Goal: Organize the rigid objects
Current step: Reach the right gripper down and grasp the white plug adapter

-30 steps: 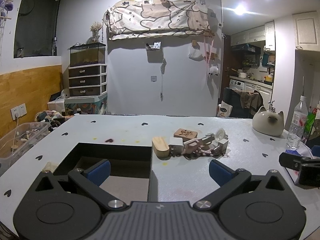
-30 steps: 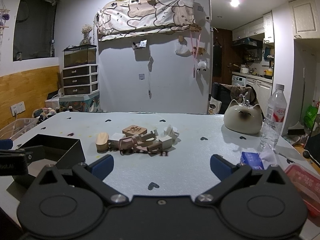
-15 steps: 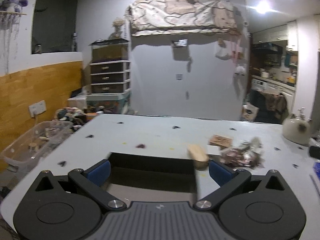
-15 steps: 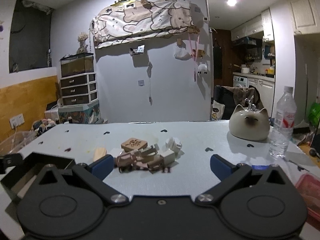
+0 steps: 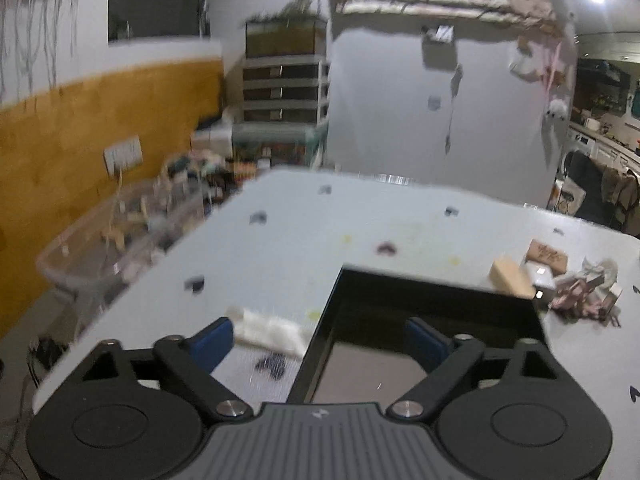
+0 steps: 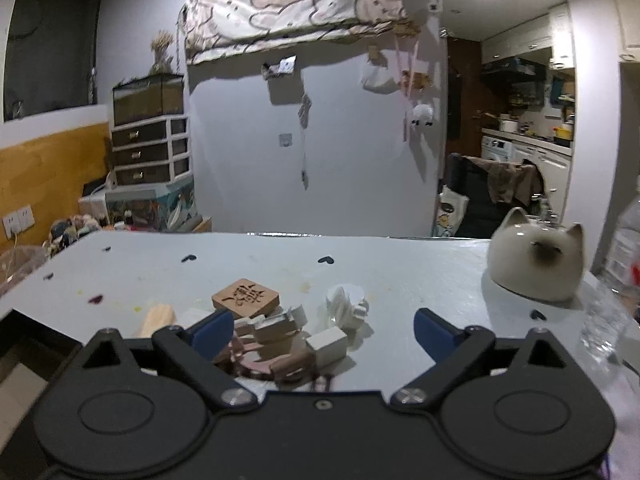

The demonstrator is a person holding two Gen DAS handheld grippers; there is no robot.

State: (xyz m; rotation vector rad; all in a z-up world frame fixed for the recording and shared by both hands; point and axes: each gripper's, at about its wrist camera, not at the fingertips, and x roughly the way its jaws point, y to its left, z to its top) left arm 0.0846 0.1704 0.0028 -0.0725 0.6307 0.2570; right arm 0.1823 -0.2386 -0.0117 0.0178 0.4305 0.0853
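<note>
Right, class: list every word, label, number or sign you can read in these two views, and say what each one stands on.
Wooden tile: one carved Chinese-style character, too ornate to read with certainty.
Water bottle: label with a red patch, too blurred to read.
Left gripper body: a small pale logo mark, no letters.
Same tile in the left wrist view: dark marks, blurred.
Nothing else is legible.

Carved Chinese character, not legible, on the square wooden block [image 6: 245,298]

Box [image 5: 432,304] on table [image 5: 280,248]; block pile [image 6: 276,332] right of box; cat jar [image 6: 536,264] farther right, behind.
</note>
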